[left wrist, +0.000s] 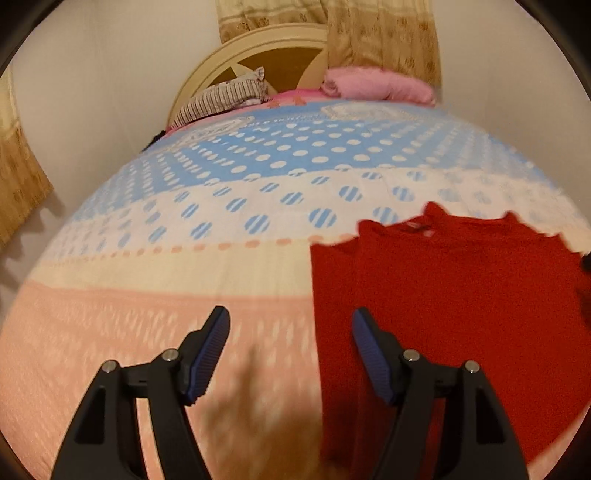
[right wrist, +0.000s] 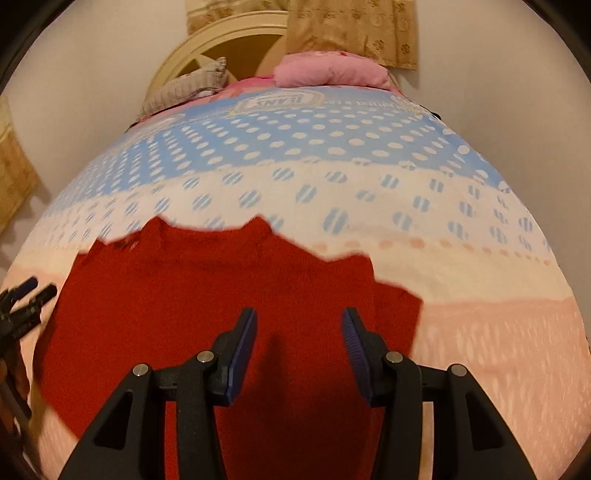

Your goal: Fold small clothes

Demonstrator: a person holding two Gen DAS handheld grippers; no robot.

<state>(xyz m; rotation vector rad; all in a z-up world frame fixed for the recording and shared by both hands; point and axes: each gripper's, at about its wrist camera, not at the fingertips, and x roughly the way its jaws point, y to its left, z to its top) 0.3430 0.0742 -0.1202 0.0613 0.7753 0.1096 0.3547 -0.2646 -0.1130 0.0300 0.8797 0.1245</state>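
Observation:
A red garment [left wrist: 443, 295] lies spread flat on the bedspread [left wrist: 184, 295], its folded sleeve edges jagged along the far side. My left gripper [left wrist: 290, 312] is open just above the bed. Its right finger [left wrist: 369, 347] hangs over the garment's left edge and its left finger over bare bedspread, with nothing between the pads. In the right wrist view the red garment [right wrist: 203, 295] fills the lower middle. My right gripper [right wrist: 299, 312] hovers open over its right half and grips nothing. The left gripper [right wrist: 40, 287] shows at the far left edge, beside the garment's left side.
The bedspread [right wrist: 480, 295] has pink, cream and blue dotted bands. A pink folded blanket [left wrist: 376, 86] and a striped pillow [left wrist: 221, 98] lie at the far end against a cream headboard [left wrist: 229, 55]. Patterned curtains [left wrist: 384, 33] hang behind. White walls flank the bed.

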